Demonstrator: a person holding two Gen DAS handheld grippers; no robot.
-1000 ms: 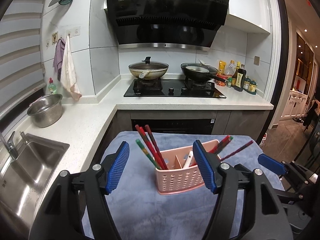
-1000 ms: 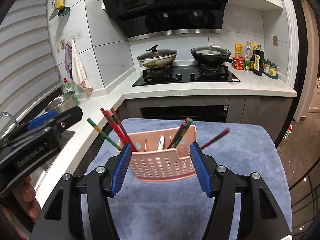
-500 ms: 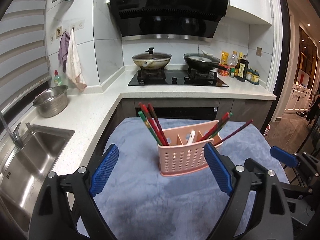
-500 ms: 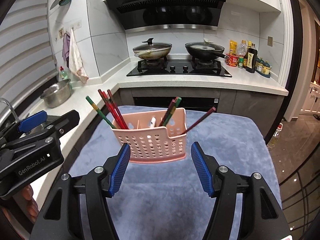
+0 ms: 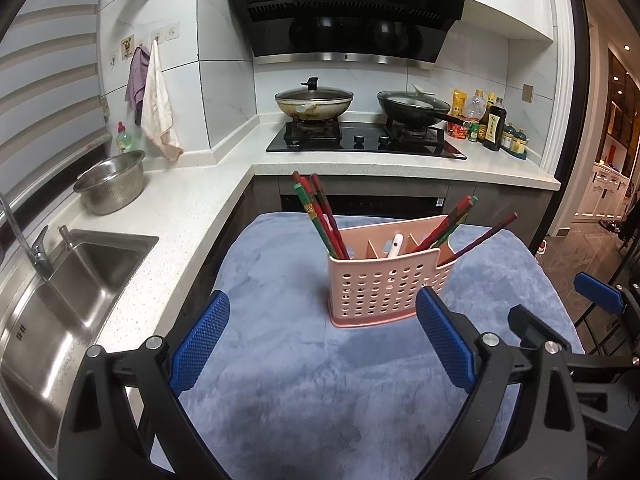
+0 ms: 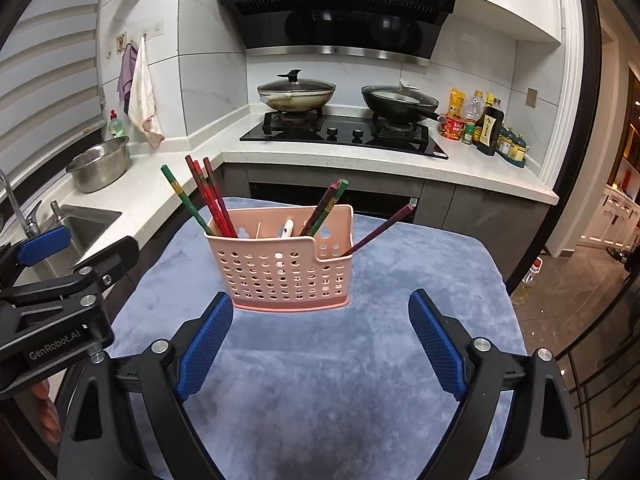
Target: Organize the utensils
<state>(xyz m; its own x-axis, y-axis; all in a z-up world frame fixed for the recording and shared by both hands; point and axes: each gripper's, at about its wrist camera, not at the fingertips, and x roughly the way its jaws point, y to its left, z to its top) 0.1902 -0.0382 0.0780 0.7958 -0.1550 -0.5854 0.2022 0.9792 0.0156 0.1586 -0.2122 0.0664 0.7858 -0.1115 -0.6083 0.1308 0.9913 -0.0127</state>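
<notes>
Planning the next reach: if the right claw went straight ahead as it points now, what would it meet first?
Likely the pink utensil basket, dead ahead of the open right claw on the blue cloth; the gap between looks free, though depth is uncertain.

text: "GenRobot.AI" white on black body of left gripper, seen left of pink basket | "19" white, top right corner of range hood | small brand word on hood's upper left, "valti"-like, unsure | bottle labels right of hob: unreadable
</notes>
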